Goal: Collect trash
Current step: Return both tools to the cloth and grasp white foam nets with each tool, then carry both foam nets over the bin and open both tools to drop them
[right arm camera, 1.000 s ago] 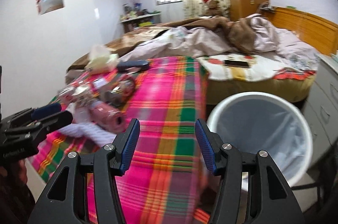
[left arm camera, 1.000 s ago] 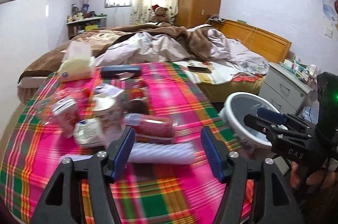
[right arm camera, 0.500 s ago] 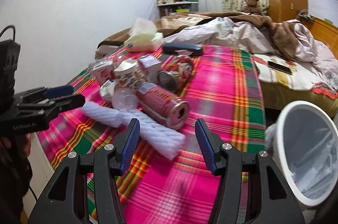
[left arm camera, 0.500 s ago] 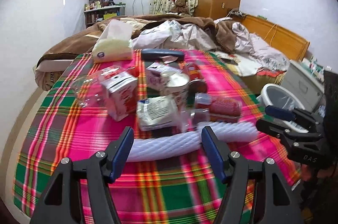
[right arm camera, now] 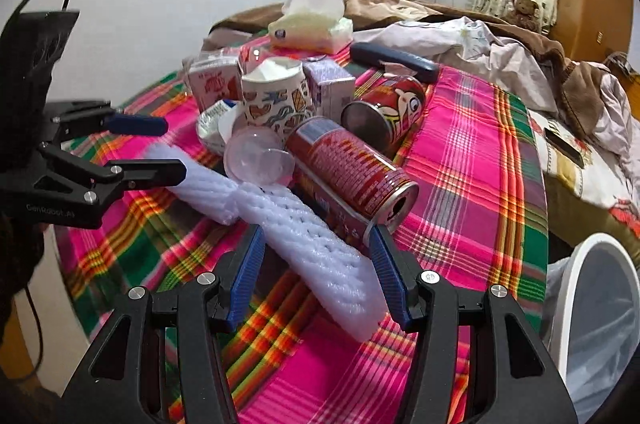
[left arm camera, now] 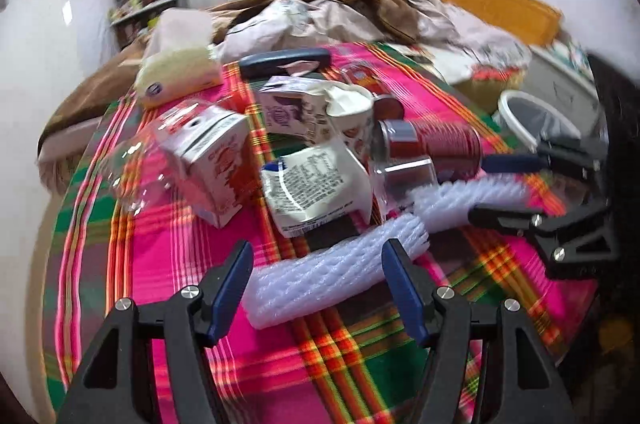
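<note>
A heap of trash lies on the plaid tablecloth [left arm camera: 160, 264]. Two white foam net sleeves sit at its front. One foam sleeve [left arm camera: 332, 272] lies on the cloth between the jaws of my open left gripper [left arm camera: 318, 264], the pads not pressing it. The other foam sleeve [right arm camera: 320, 252] lies between the jaws of my open right gripper [right arm camera: 316, 252]. Behind them are a red can [right arm camera: 352, 176] on its side, a cartoon can [right arm camera: 384, 108], a paper cup [right arm camera: 276, 100], a milk carton [left arm camera: 212, 164] and a crumpled wrapper [left arm camera: 316, 184]. Each gripper shows in the other's view: right gripper [left arm camera: 500, 190], left gripper [right arm camera: 160, 148].
A white bin [right arm camera: 592, 304] with a liner stands on the floor to the right of the table. A tissue pack [left arm camera: 176, 72] and a dark blue case [left arm camera: 284, 60] lie at the table's far end. Beyond is an unmade bed [right arm camera: 480, 40].
Both grippers have come down and in toward the pile. The right view has swung from the bin to the table. A foam sleeve now lies between each pair of jaws.
</note>
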`<state>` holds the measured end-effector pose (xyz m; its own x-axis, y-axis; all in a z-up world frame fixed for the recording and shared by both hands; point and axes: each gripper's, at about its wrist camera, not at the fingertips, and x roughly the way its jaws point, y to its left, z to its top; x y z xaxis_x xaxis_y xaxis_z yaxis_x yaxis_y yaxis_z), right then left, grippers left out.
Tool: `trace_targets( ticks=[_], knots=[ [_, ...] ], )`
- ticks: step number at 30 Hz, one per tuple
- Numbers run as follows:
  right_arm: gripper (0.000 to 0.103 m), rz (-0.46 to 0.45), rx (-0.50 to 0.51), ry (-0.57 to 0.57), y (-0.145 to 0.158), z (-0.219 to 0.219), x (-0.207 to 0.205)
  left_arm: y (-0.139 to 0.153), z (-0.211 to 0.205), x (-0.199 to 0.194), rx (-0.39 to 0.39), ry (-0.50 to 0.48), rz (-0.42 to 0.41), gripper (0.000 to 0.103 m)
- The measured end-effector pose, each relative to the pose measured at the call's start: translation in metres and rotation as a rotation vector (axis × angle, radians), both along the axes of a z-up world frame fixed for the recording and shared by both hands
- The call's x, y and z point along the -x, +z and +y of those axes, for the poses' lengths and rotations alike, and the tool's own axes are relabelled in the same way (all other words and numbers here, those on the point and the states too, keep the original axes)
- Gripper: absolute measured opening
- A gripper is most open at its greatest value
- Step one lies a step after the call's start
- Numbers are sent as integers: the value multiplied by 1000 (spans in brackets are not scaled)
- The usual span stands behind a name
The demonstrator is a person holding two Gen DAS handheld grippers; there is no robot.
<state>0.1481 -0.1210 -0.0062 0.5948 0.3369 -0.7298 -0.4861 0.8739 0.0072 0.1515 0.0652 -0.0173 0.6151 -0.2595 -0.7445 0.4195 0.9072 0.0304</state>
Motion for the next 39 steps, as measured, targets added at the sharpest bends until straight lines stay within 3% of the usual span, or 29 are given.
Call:
trace_targets(
  ticks=[10,15,18,24,30,39],
  knots=[
    [56,46,83,28,-7,5,4,-10,-4,-6,-48,-104,41,72],
    [56,64,54,8,-7,0,4,-17,-13,0,-79,-166,76,71],
    [43,56,52,-13,-7,-3,8,-23,-21,5,-104,-185,89,71],
    [33,72,9,-32,-7,-11,8,-21,-22,12,-18,-176,118,71],
    [25,76,-12,-69,-7,-19,13,-21,-21,16,9,-119,125,52],
    [25,95,-71,-127,-10,-30,14,-20,-32,15,54,-111,132,53]
  ],
)
